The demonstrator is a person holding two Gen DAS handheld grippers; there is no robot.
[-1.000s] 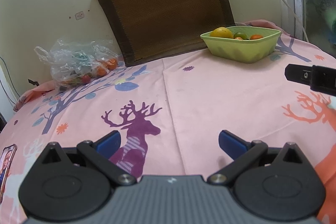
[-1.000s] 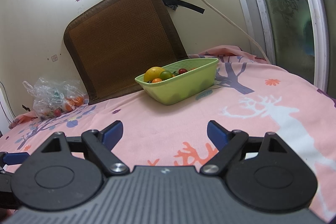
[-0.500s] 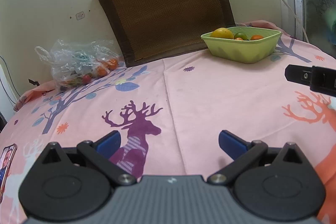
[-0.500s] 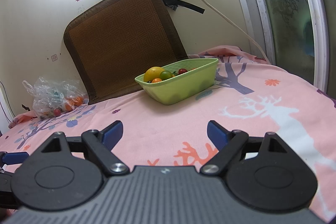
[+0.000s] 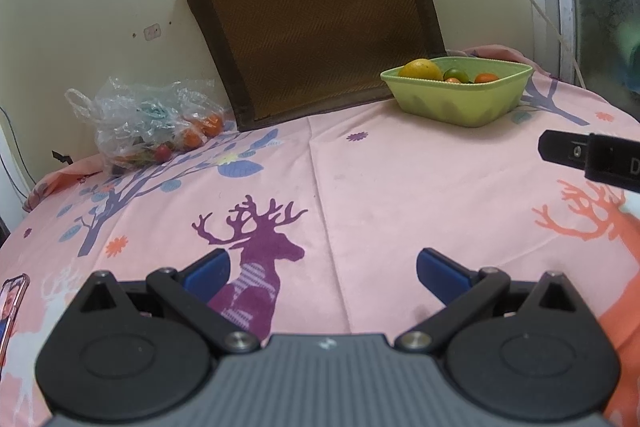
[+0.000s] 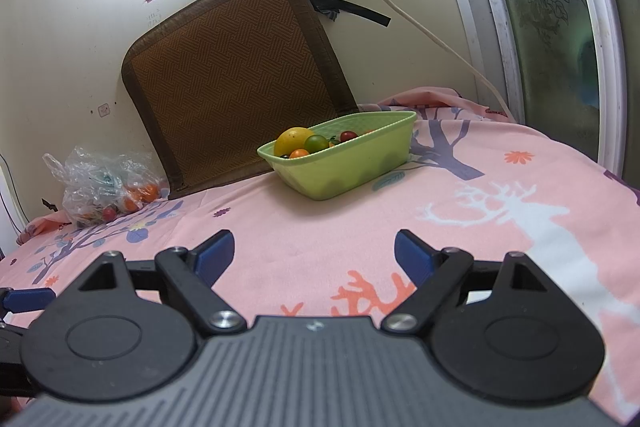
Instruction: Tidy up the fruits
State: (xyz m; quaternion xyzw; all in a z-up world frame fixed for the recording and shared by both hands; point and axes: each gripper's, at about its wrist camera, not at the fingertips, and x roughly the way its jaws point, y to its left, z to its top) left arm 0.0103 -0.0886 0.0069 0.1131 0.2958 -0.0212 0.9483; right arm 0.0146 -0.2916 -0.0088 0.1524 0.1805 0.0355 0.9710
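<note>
While spread empty low in frame, left gripper (image 5: 320,269) and right gripper (image 6: 314,251) facing green basket (image 6: 352,173), fruit bag (image 5: 152,123) upper left, evidently for sorting.

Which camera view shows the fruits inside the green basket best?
The right wrist view: the green basket is nearer and seen more from above, so a yellow fruit, a green one and small red and orange ones show. In the left wrist view the green basket is farther; only fruit tops show.
</note>
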